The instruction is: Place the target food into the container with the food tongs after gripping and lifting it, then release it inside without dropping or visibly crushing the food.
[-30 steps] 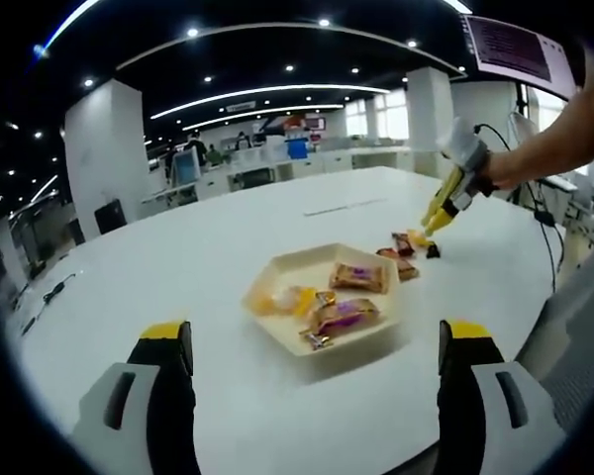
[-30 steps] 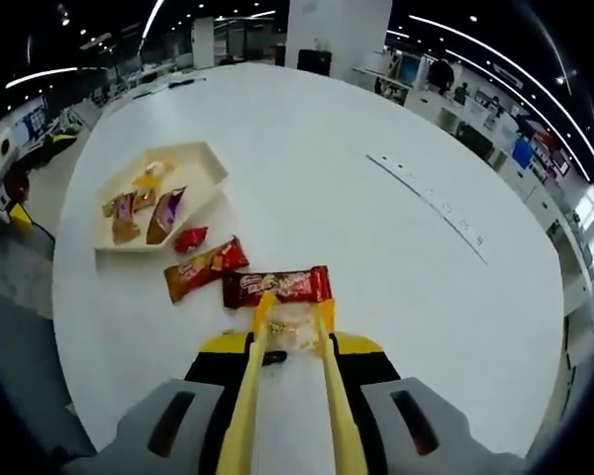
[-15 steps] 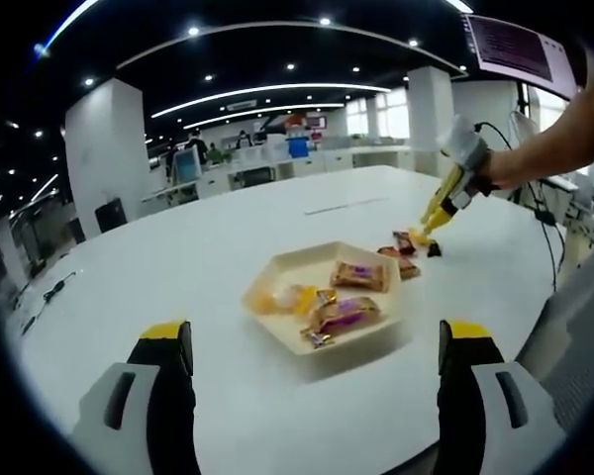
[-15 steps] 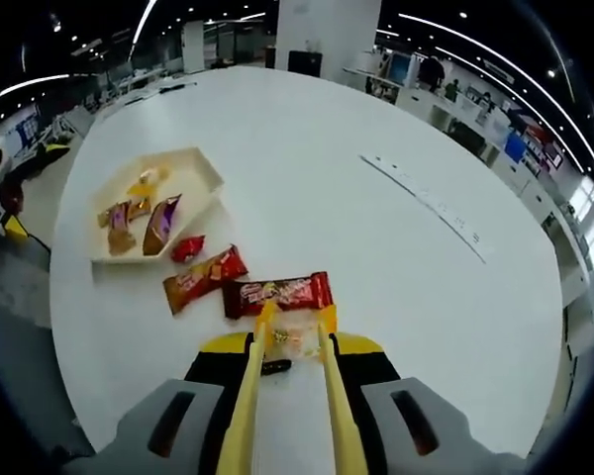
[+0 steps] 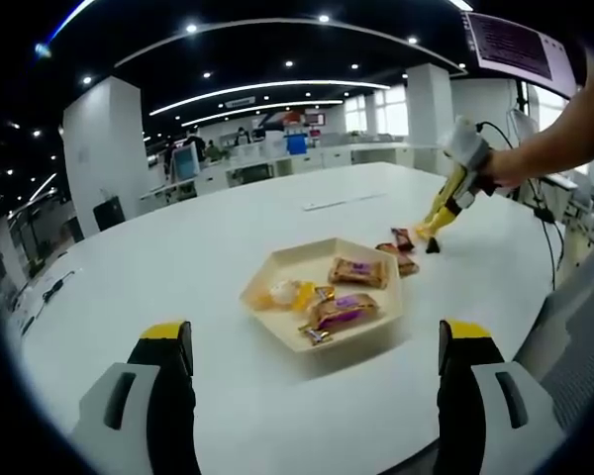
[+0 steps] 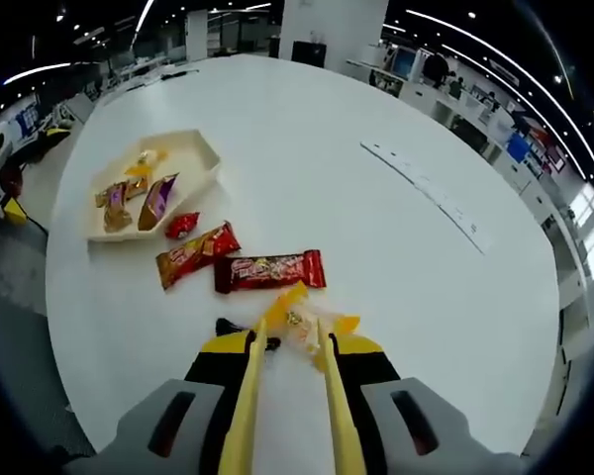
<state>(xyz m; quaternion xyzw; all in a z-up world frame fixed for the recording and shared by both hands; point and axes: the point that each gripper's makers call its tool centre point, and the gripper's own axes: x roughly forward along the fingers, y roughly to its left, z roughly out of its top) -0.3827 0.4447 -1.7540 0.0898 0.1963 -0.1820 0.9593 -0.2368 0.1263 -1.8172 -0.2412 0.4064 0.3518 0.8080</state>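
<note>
My right gripper (image 6: 288,341) was clenched on the yellow plastic food tongs (image 6: 249,396), and the tong tips pinched a yellow-wrapped candy w/ twisted ends (image 6: 302,322), which looked lifted just clear of the round white table (image 6: 396,267) near its edge on my side. In the left gripper view the same tongs (image 5: 445,203) hung from my right gripper (image 5: 428,232), tips down over the table (image 5: 178,267) by the loose snacks, w/ my forearm (image 5: 559,139) reaching in from the right.

Just past the candy lay a long dark-red wrapped bar (image 6: 269,270). Beside it, toward the tray, sat an orange-red wrapped bar (image 6: 193,254), then a small red wrapped sweet (image 6: 182,226) just beside the tray wall. A small black object (image 6: 225,326) lay on the table close to the tong tips; couldn't tell what it was.

The cream hexagonal tray (image 6: 203,150) sat well apart from the candy, farther along the table edge. It held several wrapped snacks: purple-and-brown packs and a yellow one. In the left gripper view the tray (image 5: 277,269) sat mid-table w/ those snacks inside.

My left gripper (image 5: 317,371) was released, jaws spread wide w/ nothing between them, hovering at the table edge short of the tray.
</note>
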